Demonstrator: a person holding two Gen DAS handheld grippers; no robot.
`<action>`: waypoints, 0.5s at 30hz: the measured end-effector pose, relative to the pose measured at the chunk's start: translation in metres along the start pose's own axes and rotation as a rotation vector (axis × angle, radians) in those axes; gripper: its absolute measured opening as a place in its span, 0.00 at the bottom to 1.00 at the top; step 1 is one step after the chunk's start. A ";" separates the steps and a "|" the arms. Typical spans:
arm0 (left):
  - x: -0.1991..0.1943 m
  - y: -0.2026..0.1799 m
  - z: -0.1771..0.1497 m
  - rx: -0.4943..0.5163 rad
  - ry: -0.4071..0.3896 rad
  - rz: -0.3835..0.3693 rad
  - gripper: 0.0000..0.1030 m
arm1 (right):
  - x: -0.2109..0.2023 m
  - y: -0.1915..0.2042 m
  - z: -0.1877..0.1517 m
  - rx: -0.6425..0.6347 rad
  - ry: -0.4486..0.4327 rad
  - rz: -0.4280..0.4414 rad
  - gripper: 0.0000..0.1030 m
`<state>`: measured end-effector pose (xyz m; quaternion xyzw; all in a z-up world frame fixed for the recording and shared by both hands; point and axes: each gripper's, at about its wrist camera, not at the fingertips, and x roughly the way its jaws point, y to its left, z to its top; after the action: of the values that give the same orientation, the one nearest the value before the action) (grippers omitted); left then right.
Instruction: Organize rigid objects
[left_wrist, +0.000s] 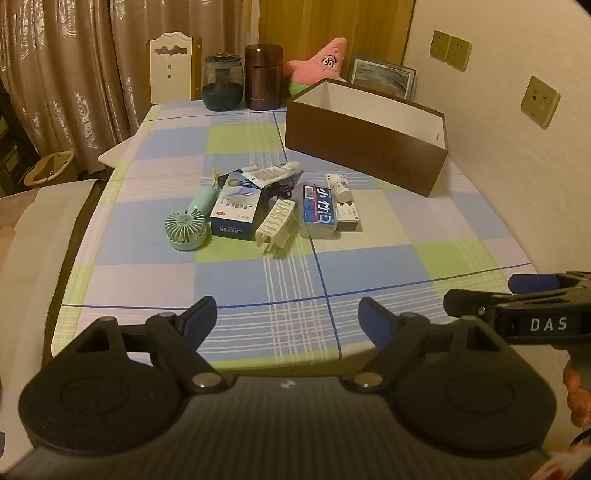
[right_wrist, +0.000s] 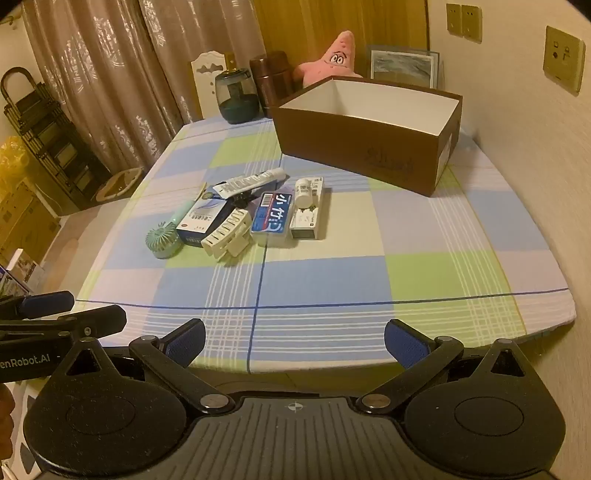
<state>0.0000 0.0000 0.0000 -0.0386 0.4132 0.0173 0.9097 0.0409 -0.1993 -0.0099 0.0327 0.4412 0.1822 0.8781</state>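
Note:
A pile of small items lies mid-table: a mint hand fan (left_wrist: 186, 225) (right_wrist: 162, 238), a blue-white box (left_wrist: 236, 208) (right_wrist: 199, 221), a cream hair claw (left_wrist: 275, 227) (right_wrist: 227, 234), a blue pack (left_wrist: 318, 210) (right_wrist: 271, 214), a white tube (left_wrist: 273, 172) (right_wrist: 251, 181), a white bottle (left_wrist: 340, 186) (right_wrist: 304, 192) on a white box (right_wrist: 308, 218). An open brown box (left_wrist: 365, 147) (right_wrist: 365, 147) stands behind them to the right. My left gripper (left_wrist: 286, 321) and right gripper (right_wrist: 295, 341) are open and empty above the table's near edge.
The checked tablecloth (left_wrist: 295, 280) (right_wrist: 332, 280) covers the table. At the far end stand a dark glass jar (left_wrist: 222, 83), a brown canister (left_wrist: 264, 77), a pink star plush (left_wrist: 321, 62) and a framed picture (left_wrist: 382, 75). A wall runs along the right side.

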 end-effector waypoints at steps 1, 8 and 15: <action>0.000 0.000 0.000 0.000 0.004 -0.001 0.80 | 0.000 0.000 0.000 -0.008 -0.007 -0.008 1.00; 0.001 0.001 0.001 0.000 0.001 -0.010 0.80 | 0.001 -0.001 0.001 -0.001 -0.006 0.000 1.00; 0.000 0.000 0.000 -0.001 0.001 -0.001 0.80 | 0.001 0.002 0.000 -0.002 -0.006 0.004 1.00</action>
<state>0.0003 0.0005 -0.0003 -0.0394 0.4136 0.0171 0.9094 0.0413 -0.1973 -0.0104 0.0334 0.4382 0.1841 0.8792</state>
